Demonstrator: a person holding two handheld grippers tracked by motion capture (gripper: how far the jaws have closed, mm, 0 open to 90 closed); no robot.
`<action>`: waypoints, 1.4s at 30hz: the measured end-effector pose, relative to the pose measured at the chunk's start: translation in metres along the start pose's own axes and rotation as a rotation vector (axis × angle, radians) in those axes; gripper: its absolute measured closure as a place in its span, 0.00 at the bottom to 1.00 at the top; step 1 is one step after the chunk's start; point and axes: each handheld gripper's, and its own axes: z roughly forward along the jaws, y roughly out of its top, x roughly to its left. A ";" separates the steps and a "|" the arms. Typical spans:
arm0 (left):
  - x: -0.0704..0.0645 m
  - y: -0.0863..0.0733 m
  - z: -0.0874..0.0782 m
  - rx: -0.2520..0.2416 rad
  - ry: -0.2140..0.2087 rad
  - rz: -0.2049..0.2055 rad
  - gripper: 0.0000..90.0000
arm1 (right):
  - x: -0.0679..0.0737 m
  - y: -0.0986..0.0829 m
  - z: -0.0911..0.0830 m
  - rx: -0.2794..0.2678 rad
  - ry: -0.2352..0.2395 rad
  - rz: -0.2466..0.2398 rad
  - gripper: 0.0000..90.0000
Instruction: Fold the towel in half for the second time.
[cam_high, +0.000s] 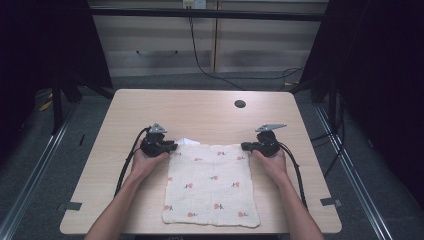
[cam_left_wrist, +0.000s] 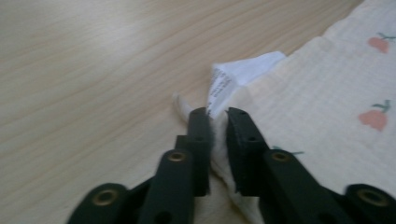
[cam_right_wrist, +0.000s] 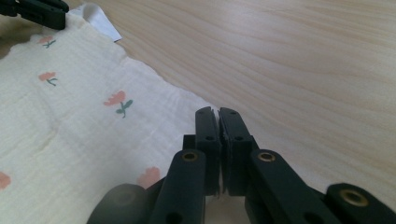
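Cloth (cam_high: 211, 184) flat on table (cam_high: 200, 110), left tongs (cam_left_wrist: 216, 116) pinching its far-left corner, right tongs (cam_right_wrist: 218, 114) clamped on far-right corner

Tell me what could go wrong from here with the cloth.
1. The left gripper pinches only the far left corner of the cloth, beside its white label, so the thin bite may slip once lifted.
2. The right gripper jaws look closed at the very edge of the far right corner; little fabric shows between them, so that side might drop.
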 end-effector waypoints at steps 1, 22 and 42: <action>-0.001 0.000 0.000 -0.002 -0.001 -0.004 0.92 | 0.000 0.000 0.000 -0.003 0.005 0.001 0.97; 0.007 0.032 -0.051 -0.189 -0.045 -0.093 0.95 | 0.004 0.035 -0.030 -0.103 0.023 -0.009 0.97; -0.015 0.076 -0.089 -0.284 -0.061 0.022 0.95 | 0.011 0.065 -0.071 -0.164 -0.003 -0.076 0.97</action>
